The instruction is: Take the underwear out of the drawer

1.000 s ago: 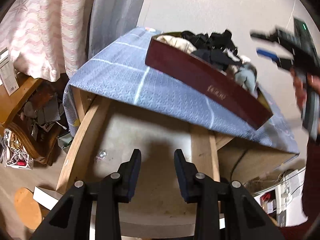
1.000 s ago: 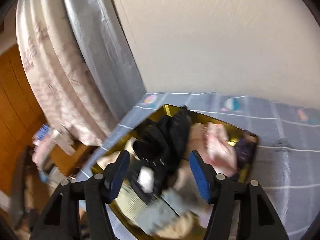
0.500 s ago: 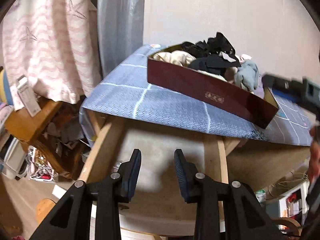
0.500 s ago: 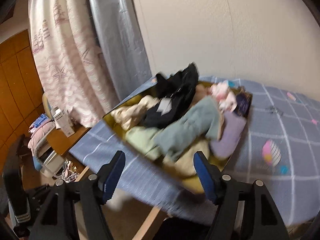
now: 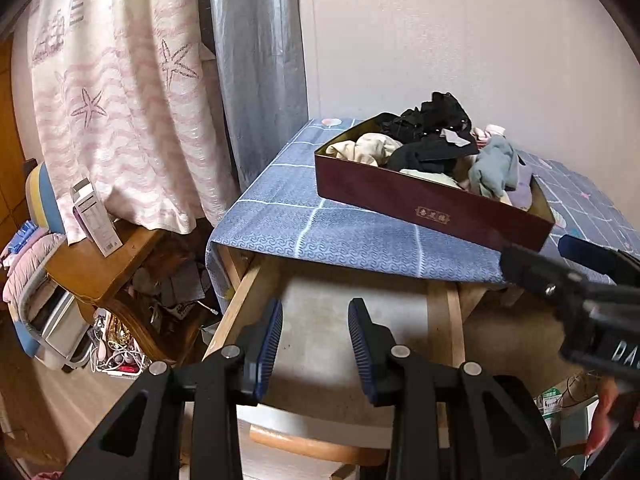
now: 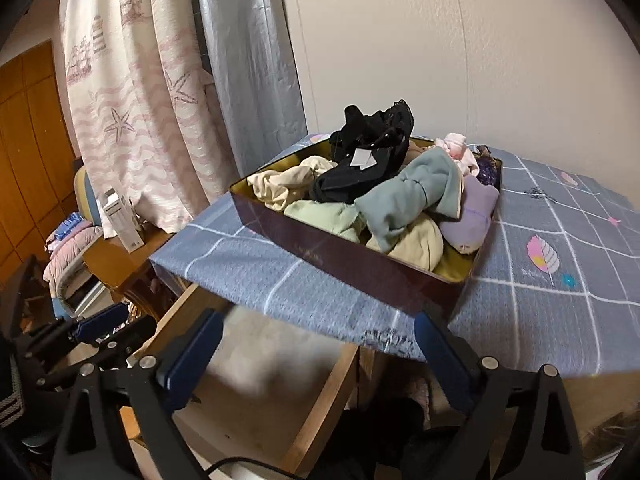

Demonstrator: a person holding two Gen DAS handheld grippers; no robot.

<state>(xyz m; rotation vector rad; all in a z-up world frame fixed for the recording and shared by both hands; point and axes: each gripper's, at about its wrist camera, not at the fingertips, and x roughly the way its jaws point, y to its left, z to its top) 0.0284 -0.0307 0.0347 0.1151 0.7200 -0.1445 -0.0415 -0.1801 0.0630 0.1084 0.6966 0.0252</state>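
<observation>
Under the blue checked tablecloth (image 5: 320, 232) a wooden drawer (image 5: 340, 320) is pulled out, and its pale bottom shows bare. My left gripper (image 5: 315, 320) hangs over it, its jaws a little apart and empty. On the table a dark red box (image 5: 432, 208) holds a heap of underwear (image 6: 372, 160) in black, cream, teal and lilac. My right gripper (image 6: 316, 334) is at the table's front edge below the box (image 6: 340, 256). Its jaws are opening wide with nothing between them. Dark cloth (image 6: 384, 420) lies low, right of the drawer's wooden side (image 6: 328, 400).
A starfish-patterned curtain (image 5: 120, 100) and a silver one (image 5: 260, 60) hang at the left beside the wall. Below them stand a wooden side table (image 5: 104, 264) with a white carton (image 5: 94, 216), and cables and clutter (image 5: 120, 356) on the floor.
My right gripper came down and back from over the box to the table's front edge, and its jaws spread wider. The left gripper's view tilted up, and its gap is unchanged.
</observation>
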